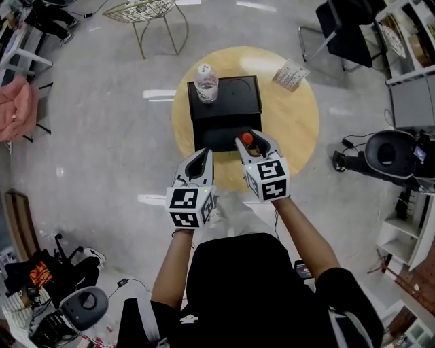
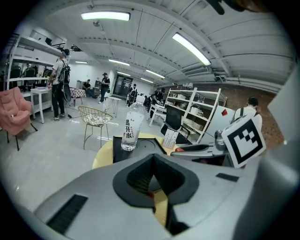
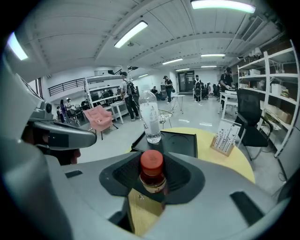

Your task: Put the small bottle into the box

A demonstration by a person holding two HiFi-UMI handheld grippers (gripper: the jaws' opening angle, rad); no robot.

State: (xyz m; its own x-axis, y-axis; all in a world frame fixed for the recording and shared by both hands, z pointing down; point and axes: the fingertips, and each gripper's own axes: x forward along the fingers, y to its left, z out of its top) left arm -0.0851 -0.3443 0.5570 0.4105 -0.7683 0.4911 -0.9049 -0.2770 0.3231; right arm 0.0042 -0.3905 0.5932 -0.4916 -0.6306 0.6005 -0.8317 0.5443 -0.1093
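Observation:
The small bottle (image 1: 247, 138) has a red cap and a dark body. My right gripper (image 1: 252, 138) is shut on it, holding it upright over the near edge of the black box (image 1: 234, 102). In the right gripper view the small bottle (image 3: 152, 171) stands between the jaws of the right gripper (image 3: 153, 183), with the box (image 3: 180, 140) just beyond. My left gripper (image 1: 202, 155) hangs to the left, by the box's near left corner, shut with nothing in it. In the left gripper view, the left gripper (image 2: 153, 187) shows its jaws meeting over the table.
A clear water bottle (image 1: 206, 83) stands on the box's far left corner. The box rests on a round yellow table (image 1: 292, 119), with a card stand (image 1: 291, 75) at the far right. A wire chair (image 1: 146, 13), a black chair (image 1: 346, 27) and shelving stand around.

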